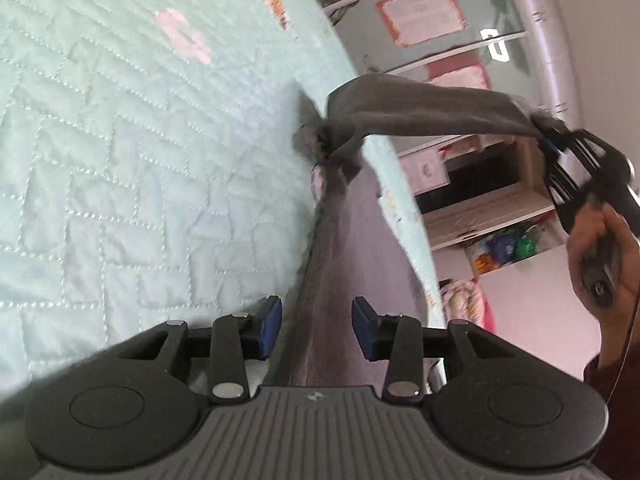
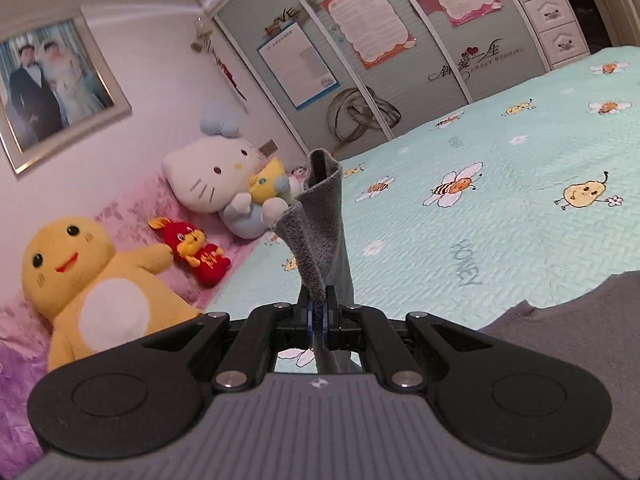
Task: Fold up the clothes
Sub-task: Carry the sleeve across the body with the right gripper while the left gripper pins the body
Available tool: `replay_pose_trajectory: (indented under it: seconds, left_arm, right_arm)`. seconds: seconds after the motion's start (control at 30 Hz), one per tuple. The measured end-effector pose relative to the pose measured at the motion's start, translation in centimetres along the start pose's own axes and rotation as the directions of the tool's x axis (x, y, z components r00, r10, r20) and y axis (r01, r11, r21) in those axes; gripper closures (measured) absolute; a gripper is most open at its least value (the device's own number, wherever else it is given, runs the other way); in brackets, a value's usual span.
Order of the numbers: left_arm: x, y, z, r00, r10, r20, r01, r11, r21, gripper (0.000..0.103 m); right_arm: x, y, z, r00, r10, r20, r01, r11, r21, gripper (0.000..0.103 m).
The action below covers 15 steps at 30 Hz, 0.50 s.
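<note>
**A:** Bedroom scene: mint quilted bedspread point(image 2: 500, 240) with bees and pears printed on it, plush toys lined up on the left of the right wrist view: a yellow one point(image 2: 92, 280), a small red one point(image 2: 192, 250) and a white cat plush point(image 2: 218, 178). Wardrobe doors point(image 2: 400, 40) with posters across the top, framed photo point(image 2: 52, 88) upper left.

**B:** And the clothing?

**A:** It's a grey garment point(image 1: 348, 240). In the left wrist view it runs up the middle of the frame from between the left gripper point(image 1: 316, 328) jaws, bunches at center, then stretches off to the right gripper point(image 1: 556, 140) at the right edge, which a hand point(image 1: 600, 256) is holding.

**B:** Jaws status?

**A:** Right ones are clamped tight on a fold of the grey fabric; in the right wrist view the cloth sticks up from them mid-frame, with more of it at lower right. Left ones stand apart, with the fabric passing between them and the blue pads point(image 1: 272, 320) not pressing on it.
</note>
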<state>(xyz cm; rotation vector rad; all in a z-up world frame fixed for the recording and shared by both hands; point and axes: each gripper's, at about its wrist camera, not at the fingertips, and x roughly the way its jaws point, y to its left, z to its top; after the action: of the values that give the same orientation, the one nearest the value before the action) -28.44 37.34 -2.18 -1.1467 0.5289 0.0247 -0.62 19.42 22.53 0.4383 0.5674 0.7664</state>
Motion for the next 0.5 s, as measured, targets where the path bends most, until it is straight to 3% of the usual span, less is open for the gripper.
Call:
replay_pose_trajectory:
  seconds: [0.2,0.27,0.3,0.4,0.5]
  left_arm:
    - [1.6,-2.2,-0.9,0.993,0.093,-0.068,-0.086,0.992,0.095,0.065]
    - [2.2,-3.0,-1.1,0.989,0.129,-0.069,-0.118,0.983,0.144,0.077]
    - [2.6,-3.2,-1.1,0.986,0.15,-0.069,-0.137,0.977,0.164,0.097]
    - [2.6,-3.9,-1.3,0.98,0.193,-0.045,-0.18,0.961,0.21,0.099]
    - [2.1,-6.2,-1.8,0.975,0.221,-0.002,-0.21,0.926,0.313,0.099]
  right_arm:
    - [0.6,-2.5,0.6,0.999,0.03,-0.036,-0.03,1.0,0.005,0.1]
    - [0.9,-2.5,0.9,0.999,0.029,-0.032,-0.029,0.999,-0.013,0.1]
    - [1.0,-2.5,1.0,0.999,0.029,-0.023,-0.029,0.999,-0.018,0.1]
    - [0.3,-2.9,1.9,0.998,0.054,0.028,-0.054,0.998,0.013,0.1]
    - [-2.3,-4.2,3.2,0.992,0.066,0.108,-0.068,0.998,0.011,0.1]
